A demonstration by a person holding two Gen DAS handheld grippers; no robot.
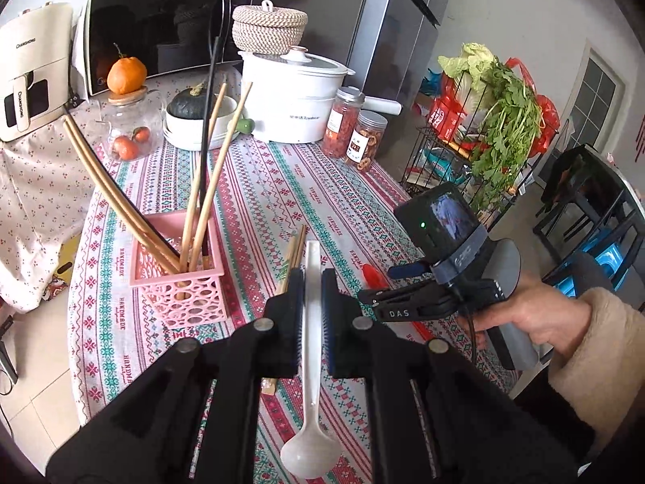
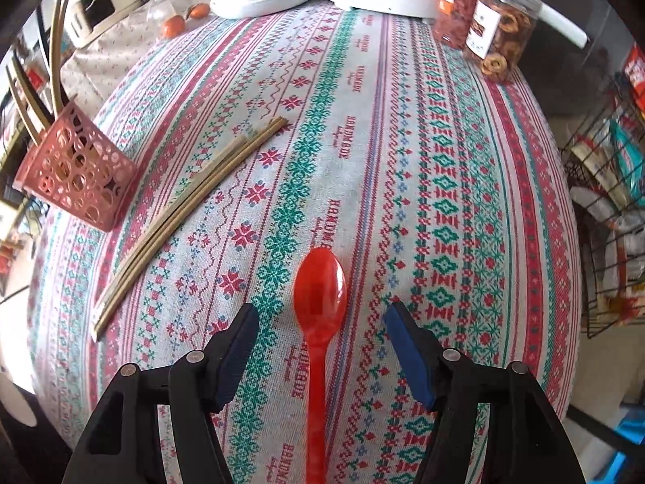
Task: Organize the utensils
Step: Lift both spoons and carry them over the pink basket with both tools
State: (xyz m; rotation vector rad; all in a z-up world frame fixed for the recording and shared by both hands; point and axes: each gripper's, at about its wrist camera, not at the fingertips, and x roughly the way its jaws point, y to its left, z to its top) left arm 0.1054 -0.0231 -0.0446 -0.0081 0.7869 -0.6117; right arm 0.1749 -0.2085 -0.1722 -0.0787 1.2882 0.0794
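Observation:
My left gripper [image 1: 312,282] is shut on the handle of a white spoon [image 1: 311,363], bowl end hanging toward the camera, above the tablecloth. A pink perforated basket [image 1: 181,278] holding several chopsticks stands to its left; it also shows in the right wrist view [image 2: 76,169]. My right gripper [image 2: 320,322] is open, its fingers straddling a red spoon [image 2: 319,302] that lies on the cloth. The right gripper [image 1: 373,302] shows from the side in the left wrist view. Loose wooden chopsticks [image 2: 189,218] lie between the basket and the red spoon.
At the table's far end stand a microwave [image 1: 161,28], a white cooker [image 1: 294,97], a dish with a squash [image 1: 197,121], a glass jar [image 1: 129,129] and two snack jars [image 1: 356,137]. A wire rack with greens [image 1: 483,133] is on the right.

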